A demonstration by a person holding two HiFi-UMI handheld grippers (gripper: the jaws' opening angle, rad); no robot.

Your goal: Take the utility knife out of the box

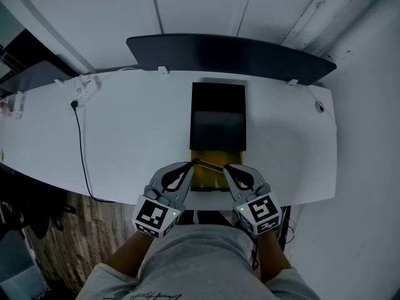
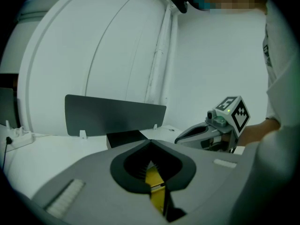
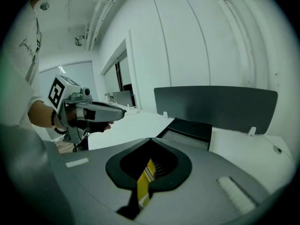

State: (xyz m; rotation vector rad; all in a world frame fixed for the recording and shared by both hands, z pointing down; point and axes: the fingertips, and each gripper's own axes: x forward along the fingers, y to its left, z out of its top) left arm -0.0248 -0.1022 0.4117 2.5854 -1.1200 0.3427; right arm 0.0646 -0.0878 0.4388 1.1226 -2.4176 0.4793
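Note:
A black box [image 1: 217,127] lies lengthwise in the middle of the white table [image 1: 125,136], also seen as the box [image 2: 123,138] and the box [image 3: 188,128]. A yellow item [image 1: 209,175] lies at its near end. My left gripper [image 1: 191,164] and right gripper [image 1: 226,167] hover side by side over that yellow item, tips towards the box. Both are shut, and I see nothing between their tips. Through the left gripper [image 2: 151,142] the yellow item [image 2: 157,185] shows below. Under the right gripper [image 3: 151,139] the yellow item [image 3: 144,184] bears a striped label. I cannot make out a knife.
A dark curved panel [image 1: 231,55] stands along the table's back edge. A power strip [image 1: 86,91] with a black cable [image 1: 81,142] lies at the left. The table's front edge [image 1: 206,200] runs just under my grippers. A white wall stands to the right.

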